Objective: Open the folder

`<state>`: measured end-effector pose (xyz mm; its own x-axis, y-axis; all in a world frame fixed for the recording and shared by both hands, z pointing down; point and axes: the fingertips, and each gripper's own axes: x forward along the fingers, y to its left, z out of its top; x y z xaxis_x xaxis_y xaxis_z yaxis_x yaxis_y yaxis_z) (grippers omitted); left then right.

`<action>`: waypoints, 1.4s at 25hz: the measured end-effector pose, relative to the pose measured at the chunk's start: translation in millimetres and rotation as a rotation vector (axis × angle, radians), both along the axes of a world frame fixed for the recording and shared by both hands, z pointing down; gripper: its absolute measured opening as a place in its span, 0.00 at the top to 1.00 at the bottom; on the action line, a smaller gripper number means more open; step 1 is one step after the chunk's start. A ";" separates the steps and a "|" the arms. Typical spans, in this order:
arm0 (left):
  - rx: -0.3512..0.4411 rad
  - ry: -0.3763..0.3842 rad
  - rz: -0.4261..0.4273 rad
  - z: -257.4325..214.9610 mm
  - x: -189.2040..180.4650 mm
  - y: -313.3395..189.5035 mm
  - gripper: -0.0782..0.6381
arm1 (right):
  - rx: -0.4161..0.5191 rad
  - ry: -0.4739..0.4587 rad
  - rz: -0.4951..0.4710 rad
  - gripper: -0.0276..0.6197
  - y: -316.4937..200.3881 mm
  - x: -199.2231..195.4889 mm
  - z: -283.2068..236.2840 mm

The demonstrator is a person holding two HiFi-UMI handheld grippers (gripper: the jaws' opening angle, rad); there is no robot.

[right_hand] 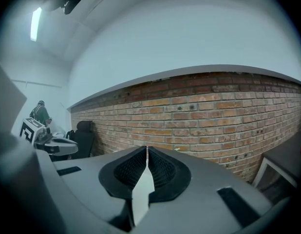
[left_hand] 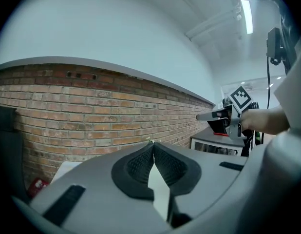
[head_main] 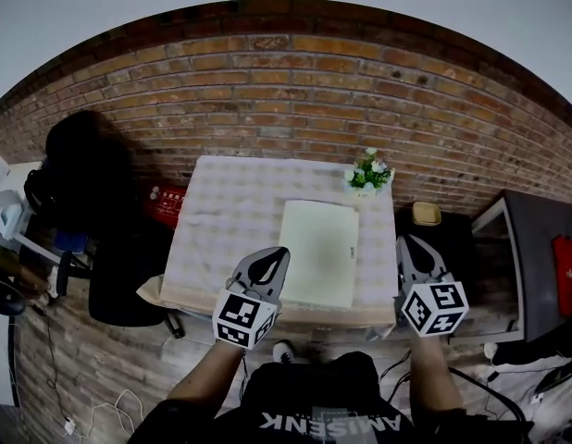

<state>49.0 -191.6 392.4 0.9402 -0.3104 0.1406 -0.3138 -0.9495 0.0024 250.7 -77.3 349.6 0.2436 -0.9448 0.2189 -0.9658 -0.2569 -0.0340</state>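
Note:
A pale, closed folder (head_main: 319, 251) lies flat on the right half of the small table (head_main: 226, 213), reaching its near edge. My left gripper (head_main: 276, 252) hovers over the table's near edge just left of the folder, jaws shut and empty. My right gripper (head_main: 405, 240) hangs off the table's right side, level with the folder's near end, also shut on nothing. In the left gripper view the closed left gripper (left_hand: 153, 144) points at the brick wall, and the right gripper (left_hand: 201, 116) shows at the right. In the right gripper view the shut right gripper (right_hand: 147, 148) faces the same wall.
A small potted plant (head_main: 368, 173) stands on the table's far right corner. A black chair (head_main: 78, 178) and a red box (head_main: 166, 203) are to the left. A dark side table (head_main: 536, 262) stands at the right, with a small round container (head_main: 426, 214) between the two tables. The brick wall (head_main: 295, 100) runs behind.

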 end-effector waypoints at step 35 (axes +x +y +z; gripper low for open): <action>-0.076 -0.218 -0.258 104.2 45.0 2.9 0.87 | -0.297 -0.225 -0.234 0.71 -119.7 125.7 193.9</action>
